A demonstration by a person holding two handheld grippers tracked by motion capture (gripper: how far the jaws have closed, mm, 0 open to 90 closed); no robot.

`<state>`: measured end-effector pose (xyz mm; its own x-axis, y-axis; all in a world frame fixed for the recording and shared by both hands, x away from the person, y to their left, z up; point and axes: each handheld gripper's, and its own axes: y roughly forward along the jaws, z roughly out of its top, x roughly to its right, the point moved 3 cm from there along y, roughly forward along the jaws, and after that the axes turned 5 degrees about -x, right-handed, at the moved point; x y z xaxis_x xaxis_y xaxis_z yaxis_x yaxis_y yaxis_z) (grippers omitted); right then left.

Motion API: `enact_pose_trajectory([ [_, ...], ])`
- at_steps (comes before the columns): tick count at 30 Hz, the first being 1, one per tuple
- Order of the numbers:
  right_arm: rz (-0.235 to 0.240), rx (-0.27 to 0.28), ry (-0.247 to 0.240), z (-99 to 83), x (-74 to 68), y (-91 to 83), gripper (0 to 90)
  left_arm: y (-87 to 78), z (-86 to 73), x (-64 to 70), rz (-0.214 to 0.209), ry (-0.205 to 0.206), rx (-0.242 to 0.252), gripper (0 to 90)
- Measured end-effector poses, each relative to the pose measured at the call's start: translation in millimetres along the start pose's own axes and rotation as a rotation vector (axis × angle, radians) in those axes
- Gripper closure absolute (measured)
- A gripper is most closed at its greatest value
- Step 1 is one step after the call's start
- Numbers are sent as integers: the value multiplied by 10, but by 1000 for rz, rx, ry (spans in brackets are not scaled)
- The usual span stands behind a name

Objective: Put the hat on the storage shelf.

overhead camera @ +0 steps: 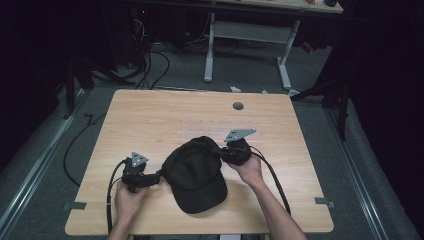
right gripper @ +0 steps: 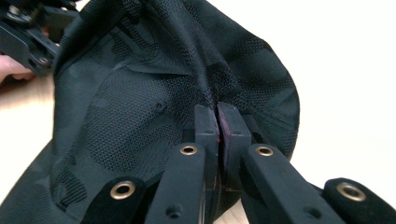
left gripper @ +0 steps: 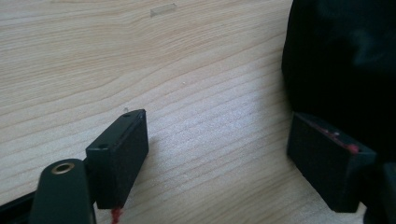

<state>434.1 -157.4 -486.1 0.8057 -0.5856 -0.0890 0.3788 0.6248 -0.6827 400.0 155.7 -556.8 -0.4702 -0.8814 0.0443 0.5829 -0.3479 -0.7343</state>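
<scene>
**Cap: soft, light, grab at seams**

Black cap (overhead camera: 195,175) sits mid-worktop (overhead camera: 150,115), near the front edge, brim toward the person. Right gripper (right gripper: 217,122) is clamped on a pinch of crown fabric at the cap's right side, jaws fully together on the mesh. Left gripper (left gripper: 217,158) has jaws spread wide with nothing between them, one jaw just beside the cap's left edge (contact unclear).

Judgement: light, floppy mesh crown that will collapse and drape when lifted from one point. Brim looks stiffer. The fabric isn't fragile or slick, so a pinch should hold. Best holds are the seam ridges, the rim band or the brim edge, on opposite sides to keep it spread.
</scene>
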Motion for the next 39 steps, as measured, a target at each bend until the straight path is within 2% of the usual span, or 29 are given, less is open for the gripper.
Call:
enact_pose_trajectory([
  [4,3,26,12,-3,-15,-123,882,-5,4,16,-2,25,-19,201],
  [7,-5,49,8,18,-34,-234,883,-19,2,19,-21,22,-22,203],
  [11,-12,81,4,45,-71,-355,883,-41,4,-7,-67,11,-18,205],
  [12,-13,85,3,47,-76,-375,883,-51,1,-5,-90,4,-26,204],
  [15,-22,98,-3,50,-95,-451,883,-68,-6,4,-113,7,-29,197],
  [24,-53,137,8,23,-92,-641,883,-183,-5,93,-235,-9,21,174],
  [28,-60,153,14,16,-87,-709,883,-265,23,171,-297,10,41,166],
  [34,-72,184,18,6,-86,-792,883,-337,81,322,-371,65,41,159],
  [39,-73,213,27,-1,-80,-853,883,-361,136,428,-437,92,31,158],
])
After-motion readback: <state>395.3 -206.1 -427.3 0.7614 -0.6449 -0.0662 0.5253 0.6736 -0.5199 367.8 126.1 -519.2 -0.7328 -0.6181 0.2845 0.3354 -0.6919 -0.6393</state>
